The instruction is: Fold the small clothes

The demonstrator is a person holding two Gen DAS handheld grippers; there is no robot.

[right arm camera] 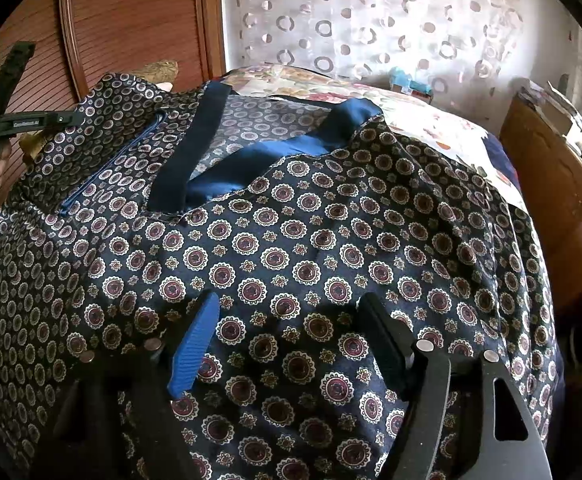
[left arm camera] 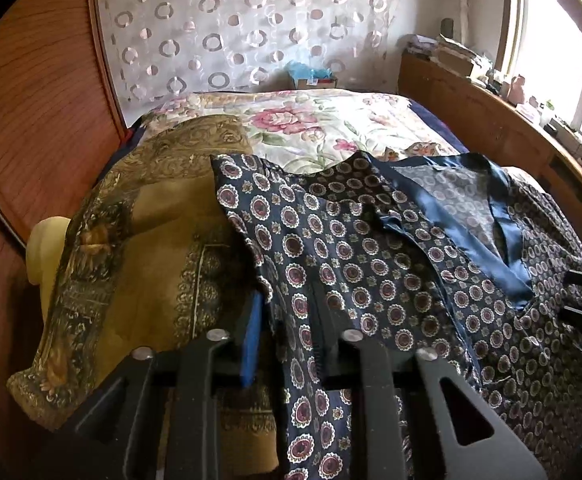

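A navy patterned shirt (left arm camera: 391, 272) with round medallion print and a plain blue collar band lies spread on the bed; it also fills the right wrist view (right arm camera: 311, 248). My left gripper (left arm camera: 287, 320) is shut on the shirt's left edge, with cloth draped between its fingers (left arm camera: 251, 340). My right gripper (right arm camera: 287, 332) is open, its blue-padded finger (right arm camera: 195, 344) and black finger resting on the shirt's front. The left gripper also shows at the left edge of the right wrist view (right arm camera: 31, 120), held by a hand.
An ochre patterned cloth (left arm camera: 139, 248) lies left of the shirt. A floral bedspread (left arm camera: 311, 124) covers the bed behind. A wooden wardrobe (left arm camera: 31, 120) stands left, a wooden headboard shelf (left arm camera: 511, 120) with clutter right, a curtain behind.
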